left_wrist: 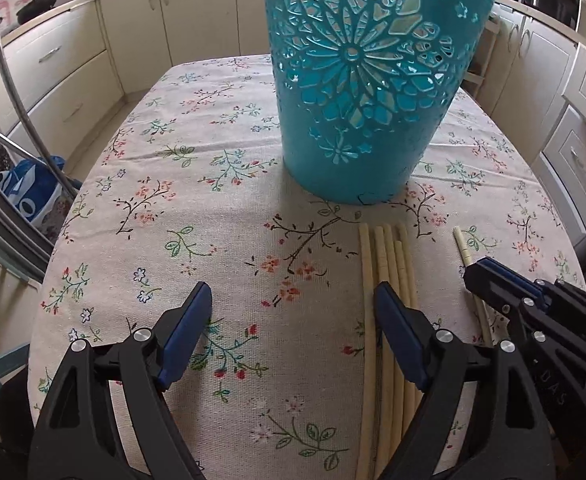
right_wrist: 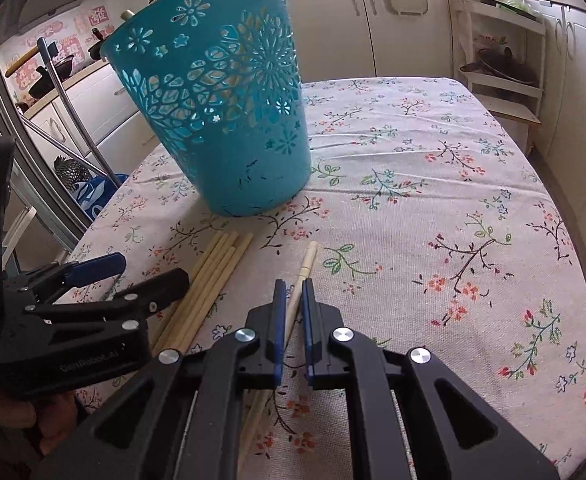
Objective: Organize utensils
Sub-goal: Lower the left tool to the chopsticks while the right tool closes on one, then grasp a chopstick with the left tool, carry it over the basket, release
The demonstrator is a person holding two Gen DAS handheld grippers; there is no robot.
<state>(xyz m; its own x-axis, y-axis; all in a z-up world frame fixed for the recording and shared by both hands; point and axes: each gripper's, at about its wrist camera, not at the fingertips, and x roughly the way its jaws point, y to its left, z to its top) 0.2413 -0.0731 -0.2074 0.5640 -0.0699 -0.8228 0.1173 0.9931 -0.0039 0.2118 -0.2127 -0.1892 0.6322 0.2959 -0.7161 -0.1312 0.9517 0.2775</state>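
While the left gripper [left_wrist: 289, 312] gaped empty beside five bundled chopsticks [left_wrist: 389, 264], the right gripper [right_wrist: 294, 294] pinched a sixth chopstick [right_wrist: 307, 262] lying apart, near one teal basket [left_wrist: 369, 80] on the tablecloth [left_wrist: 173, 208].

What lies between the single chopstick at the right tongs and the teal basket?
Nothing but bare floral tablecloth lies between the single chopstick, flanked by the right tongs, and the teal basket. The right wrist view shows this best.

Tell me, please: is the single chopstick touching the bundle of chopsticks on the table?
Apart. The right wrist view shows bare tablecloth between the single chopstick and the bundle of chopsticks.
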